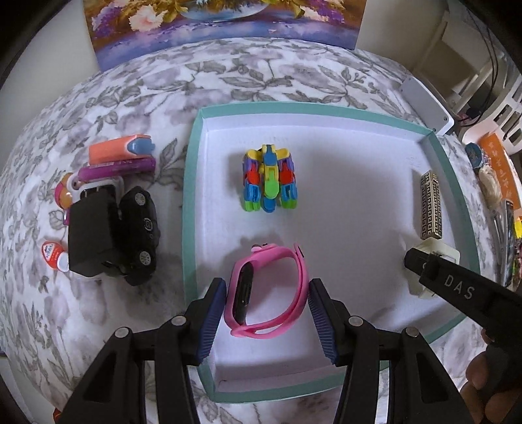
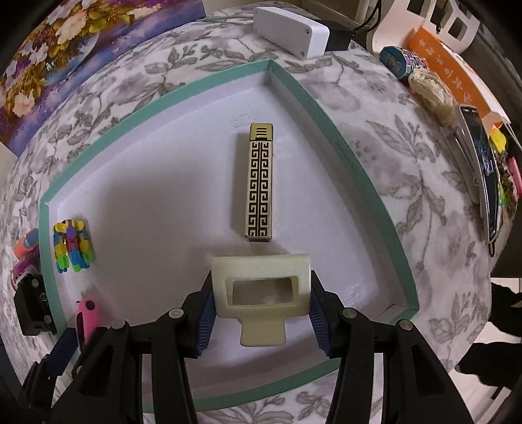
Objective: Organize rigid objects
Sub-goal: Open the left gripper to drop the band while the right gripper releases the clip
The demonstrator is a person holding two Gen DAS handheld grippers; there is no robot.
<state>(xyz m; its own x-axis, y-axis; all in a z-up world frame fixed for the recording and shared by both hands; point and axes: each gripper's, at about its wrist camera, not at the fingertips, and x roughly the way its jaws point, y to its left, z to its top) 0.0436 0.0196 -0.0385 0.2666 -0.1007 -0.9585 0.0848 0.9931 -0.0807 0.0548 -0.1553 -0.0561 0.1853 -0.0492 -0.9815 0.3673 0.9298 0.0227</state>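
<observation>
A teal-rimmed white tray (image 1: pixel 192 182) lies on the floral cloth. In it are a multicoloured block toy (image 1: pixel 269 177), a gold patterned lighter (image 2: pixel 259 182) and a pink watch band (image 1: pixel 270 290). My left gripper (image 1: pixel 267 313) straddles the pink band, jaws open, with a thin gap at each pad. My right gripper (image 2: pixel 261 313) is shut on a cream plastic clip (image 2: pixel 261 287) low over the tray's near right part, just behind the lighter. The left wrist view shows that clip (image 1: pixel 437 254) under the right gripper's black finger.
Left of the tray sit a black toy car (image 1: pixel 140 234), a black box (image 1: pixel 91 238), a purple case (image 1: pixel 117 169), an orange case (image 1: pixel 114 148) and a small red tube (image 1: pixel 52 254). A white box (image 2: pixel 290 27), a phone (image 2: pixel 483 169) and clutter line the right edge.
</observation>
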